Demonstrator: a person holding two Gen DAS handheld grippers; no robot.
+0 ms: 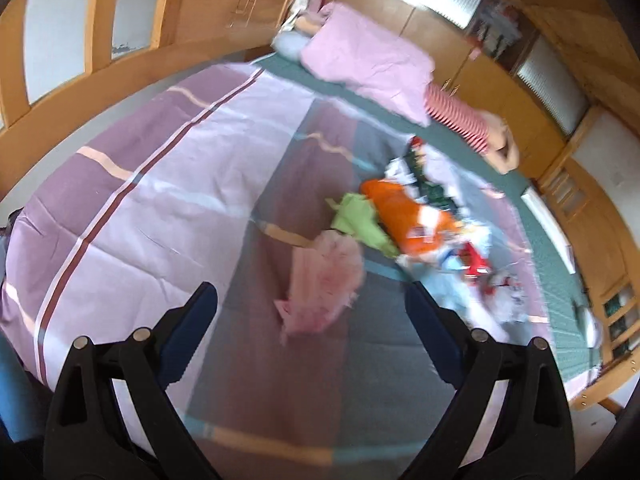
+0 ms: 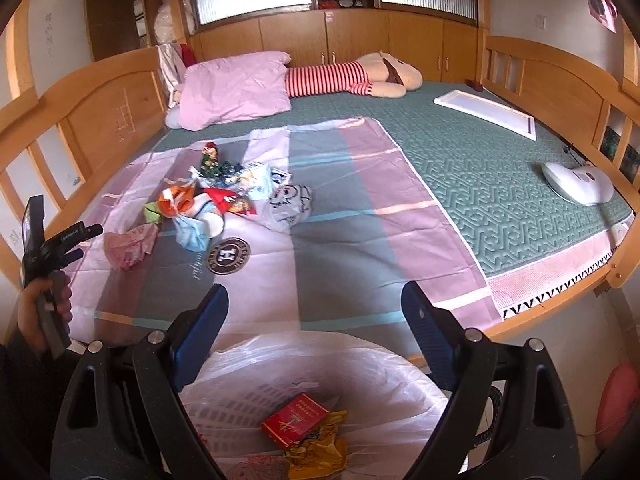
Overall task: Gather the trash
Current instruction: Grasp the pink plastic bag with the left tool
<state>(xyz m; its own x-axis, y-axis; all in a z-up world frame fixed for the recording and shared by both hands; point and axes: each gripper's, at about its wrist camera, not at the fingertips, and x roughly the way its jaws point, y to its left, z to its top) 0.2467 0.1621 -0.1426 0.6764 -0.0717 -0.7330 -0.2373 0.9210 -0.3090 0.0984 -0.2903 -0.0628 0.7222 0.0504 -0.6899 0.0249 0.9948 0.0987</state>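
Reaching my left gripper (image 1: 312, 300) toward the pink wrapper (image 1: 324, 280) on the bed (image 2: 500, 184), both jaws wide open and empty, I think I must grab it next and drop it in the bag (image 2: 360, 364) under my right gripper (image 2: 314, 304).

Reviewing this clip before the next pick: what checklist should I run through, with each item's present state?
1. Left gripper jaws open and empty: ok.
2. Pink crumpled wrapper just ahead of the left jaws, clear of the other litter: ok.
3. Right gripper jaws open, nothing between them: ok.
4. Bag-lined bin below the right gripper, red packet already inside: ok.
5. Left view sharp enough to aim: not ok, blurred.
6. Litter pile all trash: cannot tell.
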